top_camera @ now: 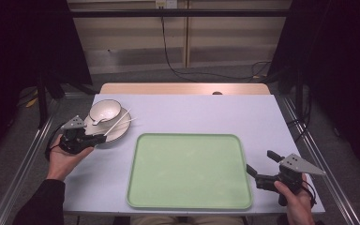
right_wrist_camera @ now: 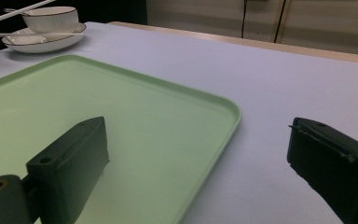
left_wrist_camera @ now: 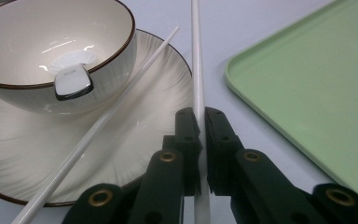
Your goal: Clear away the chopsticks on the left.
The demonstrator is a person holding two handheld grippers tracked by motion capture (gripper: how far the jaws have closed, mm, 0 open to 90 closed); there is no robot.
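Two slim white chopsticks, one pinched in left tool, other across plate, right tool open

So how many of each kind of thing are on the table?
Bowl: 1
Plate: 1
Spoon: 1
Chopsticks: 2, one clamped in the left hand-held gripper
Green tray: 1
Total: 6

No lettering, label or number can be read — anywhere
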